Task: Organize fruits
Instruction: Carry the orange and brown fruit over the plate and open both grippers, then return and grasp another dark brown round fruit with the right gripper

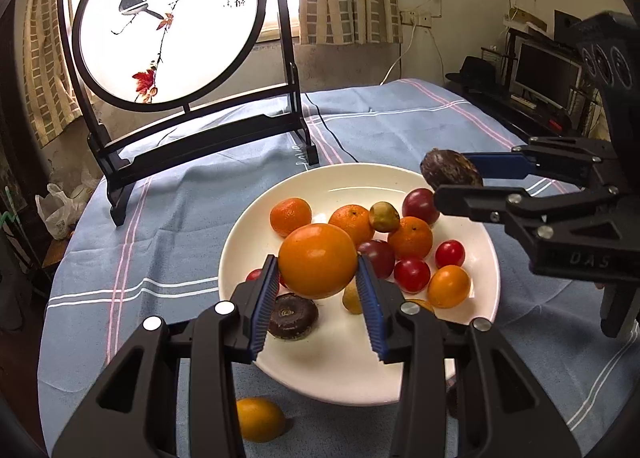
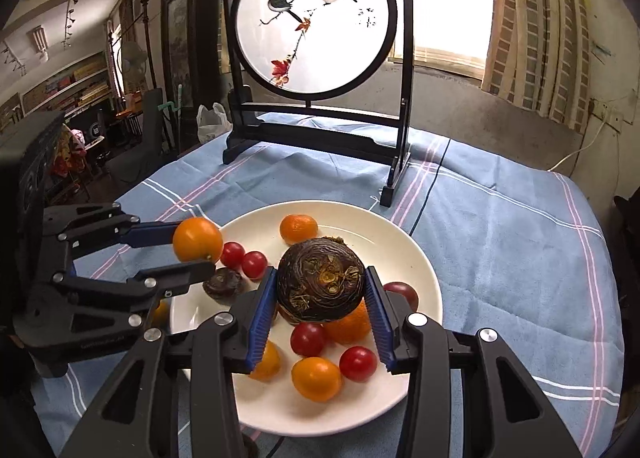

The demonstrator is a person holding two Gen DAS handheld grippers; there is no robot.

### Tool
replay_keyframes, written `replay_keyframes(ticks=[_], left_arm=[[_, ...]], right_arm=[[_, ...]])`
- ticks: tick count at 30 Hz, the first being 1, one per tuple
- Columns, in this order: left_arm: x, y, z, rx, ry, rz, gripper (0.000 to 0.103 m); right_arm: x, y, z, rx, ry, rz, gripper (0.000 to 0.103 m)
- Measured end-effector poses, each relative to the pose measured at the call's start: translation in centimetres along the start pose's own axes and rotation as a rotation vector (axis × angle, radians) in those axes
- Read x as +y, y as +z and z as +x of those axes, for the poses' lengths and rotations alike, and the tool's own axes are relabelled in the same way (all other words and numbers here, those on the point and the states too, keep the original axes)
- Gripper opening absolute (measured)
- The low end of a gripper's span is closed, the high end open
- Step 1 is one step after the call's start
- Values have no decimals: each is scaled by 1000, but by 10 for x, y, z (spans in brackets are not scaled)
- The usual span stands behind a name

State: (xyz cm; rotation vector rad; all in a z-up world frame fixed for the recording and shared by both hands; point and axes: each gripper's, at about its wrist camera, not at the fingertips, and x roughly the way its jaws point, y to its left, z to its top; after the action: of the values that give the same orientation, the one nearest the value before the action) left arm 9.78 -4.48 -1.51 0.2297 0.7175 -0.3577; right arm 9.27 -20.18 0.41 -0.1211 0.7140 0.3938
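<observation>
Nearest to me, my left hand-held gripper point(image 1: 318, 278) is clenched on a large round smooth orange point(image 1: 318, 260), its blue ribbed pads point(image 1: 266, 300) pressing the fruit's two sides. The orange hangs above the near-left part of the wide white ceramic plate point(image 1: 332, 370), clear of the fruit lying in it.

My right hand-held gripper point(image 2: 320, 298) is likewise grasping a dark brown, flattened round bulb with a rough flaky skin point(image 2: 320, 282), which looks like a water chestnut. It hangs over the plate's right side.

A second dark brown bulb point(image 1: 292, 316) rests on the plate's near-left floor, just below the held orange. Further in sit small mandarins point(image 1: 291, 216), red cherry tomatoes point(image 1: 412, 275) and yellow-orange round tomatoes point(image 1: 448, 286), gathered around the plate's middle and right. One small orange fruit point(image 1: 258, 418) lies off the plate, on the blue striped cloth of the desk point(image 1: 160, 226), just outside the plate's near rim.

Beyond the plate's far rim stands a black wooden frame with a round painted bird screen point(image 1: 172, 22).

Both loads are roundish, so no long axis matters. What counts, I judge, is that both hang directly above the plate; each lies on its own hand's side, so neither arm should need to cross the other.
</observation>
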Motion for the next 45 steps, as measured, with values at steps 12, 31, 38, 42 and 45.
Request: replay_keyframes(ticks=[12, 31, 38, 42, 45], left_arm=[[1, 11, 41, 72, 50, -3, 39], [4, 6, 9, 18, 81, -24, 62], [15, -16, -47, -46, 110, -58, 73], [22, -44, -74, -57, 134, -62, 79], [30, -64, -85, -46, 142, -73, 81]], right_arm=[[-22, 16, 58, 95, -72, 56, 44], [12, 8, -13, 0, -44, -28, 61], [51, -40, -70, -15, -25, -125, 68], [69, -85, -78, 38, -21, -173, 69], [76, -116, -66, 114, -33, -191, 69]])
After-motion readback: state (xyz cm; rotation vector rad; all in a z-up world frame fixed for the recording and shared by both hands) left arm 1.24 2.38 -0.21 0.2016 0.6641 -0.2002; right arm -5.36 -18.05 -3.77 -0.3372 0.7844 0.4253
